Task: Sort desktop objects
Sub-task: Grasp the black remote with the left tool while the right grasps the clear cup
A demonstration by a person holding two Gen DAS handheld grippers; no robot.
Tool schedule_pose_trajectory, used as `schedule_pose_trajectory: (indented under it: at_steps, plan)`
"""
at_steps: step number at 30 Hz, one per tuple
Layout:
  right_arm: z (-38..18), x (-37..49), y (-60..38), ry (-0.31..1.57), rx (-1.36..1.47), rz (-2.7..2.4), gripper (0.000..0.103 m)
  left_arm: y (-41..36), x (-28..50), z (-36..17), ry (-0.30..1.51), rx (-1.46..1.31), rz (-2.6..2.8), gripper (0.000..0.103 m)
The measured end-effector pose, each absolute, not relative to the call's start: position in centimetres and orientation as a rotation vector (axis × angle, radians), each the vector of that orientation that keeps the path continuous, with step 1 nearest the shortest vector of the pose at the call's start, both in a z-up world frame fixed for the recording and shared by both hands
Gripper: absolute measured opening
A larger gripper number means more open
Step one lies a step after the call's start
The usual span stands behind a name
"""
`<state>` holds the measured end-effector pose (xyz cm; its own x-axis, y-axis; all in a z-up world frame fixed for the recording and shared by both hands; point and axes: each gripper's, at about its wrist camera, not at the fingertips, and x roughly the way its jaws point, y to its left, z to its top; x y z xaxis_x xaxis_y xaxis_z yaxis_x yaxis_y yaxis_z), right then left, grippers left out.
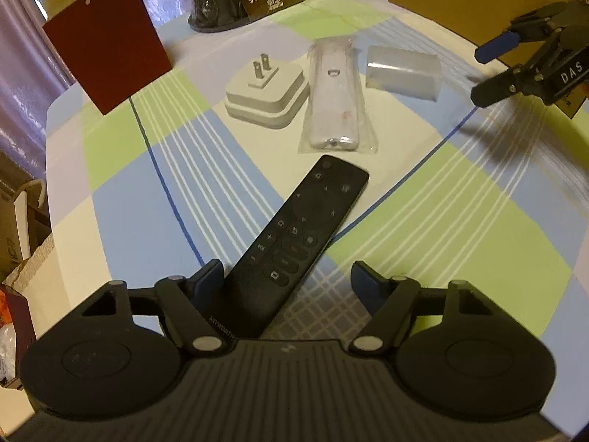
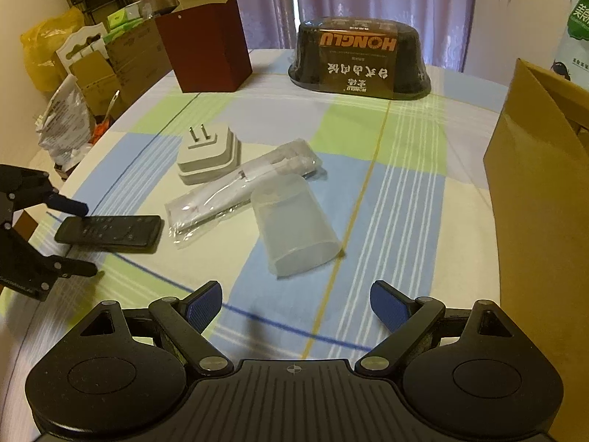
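Left wrist view: the left gripper (image 1: 289,283) is at the bottom of the frame with its fingers spread wide, and the near end of the black remote (image 1: 294,235) lies between them. Its left blue pad (image 1: 208,280) looks very close to the remote's edge, but I cannot tell if it touches; the right pad stands clearly apart. The remote lies flat on the checked tablecloth (image 1: 423,221) and points toward the upper middle. Beyond its far end, in the centre of the frame, three things lie in a row — a white plug adapter (image 1: 267,97) with its prongs up, a white item in a clear bag (image 1: 337,99), and a clear cup (image 1: 403,73) on its side. The right gripper (image 1: 482,73) hovers at the right edge, fingers apart and holding nothing.

In the right wrist view, the right gripper (image 2: 296,304) is at the bottom, spread open over bare cloth, and the cup (image 2: 294,224) lies just ahead of it, mouth toward the camera. The bag (image 2: 239,188) touches the cup's far end, the adapter (image 2: 208,156) is just behind it, and the remote (image 2: 110,232) is at the left — between the left gripper's fingers (image 2: 68,202). A dark red box (image 2: 206,48) stands upper left, a black wrapped container (image 2: 359,59) upper middle, and a brown paper bag (image 2: 533,184) fills the right edge.
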<state>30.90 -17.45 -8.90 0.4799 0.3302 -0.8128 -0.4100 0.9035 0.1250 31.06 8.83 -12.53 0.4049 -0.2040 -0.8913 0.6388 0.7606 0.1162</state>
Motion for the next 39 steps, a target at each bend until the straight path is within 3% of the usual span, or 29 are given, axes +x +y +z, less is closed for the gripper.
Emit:
schedule_pose_trajectory:
  at_steps: [2, 6, 28, 34, 37, 39]
  plan:
    - [-9.2, 31.3, -17.3, 0.973, -0.088, 0.449, 0.09, 9.0, 31.1, -12.6, 1.04, 0.479, -0.553, 0.066]
    - [-9.7, 32.2, -17.0, 0.979, -0.084, 0.444, 0.09, 9.3, 30.5, -12.6, 1.079, 0.445, -0.55, 0.041]
    - [-12.4, 35.3, -13.8, 0.976, -0.21, 0.481, 0.09, 9.0, 29.5, -12.9, 1.041, 0.27, -0.395, 0.046]
    - [-12.1, 35.8, -13.5, 0.968, -0.222, 0.483, 0.071, 9.1, 29.7, -12.9, 1.04, 0.244, -0.378, 0.039]
    - [-11.9, 35.7, -13.2, 0.963, -0.24, 0.476, 0.055, 9.0, 29.8, -12.9, 1.041, 0.241, -0.369, 0.034]
    - [-11.8, 35.6, -13.2, 0.972, -0.238, 0.475, 0.055, 8.8, 29.7, -12.8, 1.037, 0.253, -0.364, 0.034]
